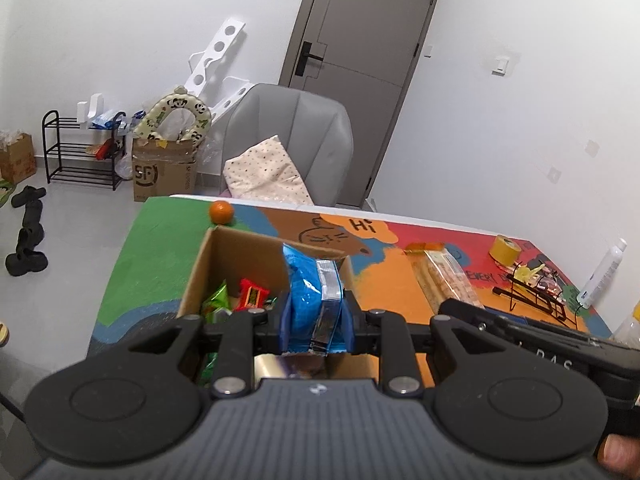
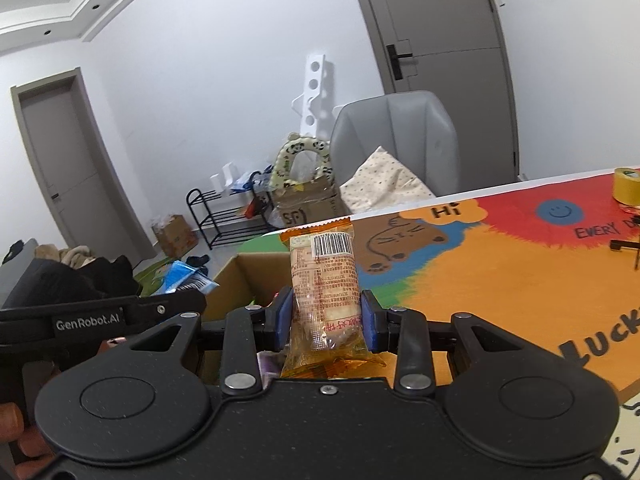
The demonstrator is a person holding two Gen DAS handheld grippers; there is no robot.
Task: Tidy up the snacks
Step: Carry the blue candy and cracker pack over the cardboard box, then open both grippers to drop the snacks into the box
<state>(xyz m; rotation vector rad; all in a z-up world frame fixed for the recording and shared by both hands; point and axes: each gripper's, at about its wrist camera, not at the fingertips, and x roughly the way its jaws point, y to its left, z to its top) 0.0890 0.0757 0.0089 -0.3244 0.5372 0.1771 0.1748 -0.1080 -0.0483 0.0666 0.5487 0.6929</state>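
My left gripper (image 1: 316,320) is shut on a blue snack packet (image 1: 310,300) and holds it over the open cardboard box (image 1: 200,268) on the colourful table. Green and red snack packs (image 1: 236,300) lie inside the box. My right gripper (image 2: 326,320) is shut on a clear orange-edged cracker packet (image 2: 324,280) with a barcode, held upright just right of the box (image 2: 230,284). The same cracker packet (image 1: 444,280) and right gripper show at the right in the left wrist view. The blue packet (image 2: 186,276) and left gripper body show at the left in the right wrist view.
An orange (image 1: 221,213) sits on the table behind the box. A tape roll (image 1: 505,249), a black wire stand (image 1: 532,292) and a white bottle (image 1: 604,276) are at the table's right end. A grey chair (image 1: 296,140) with a cushion stands behind the table.
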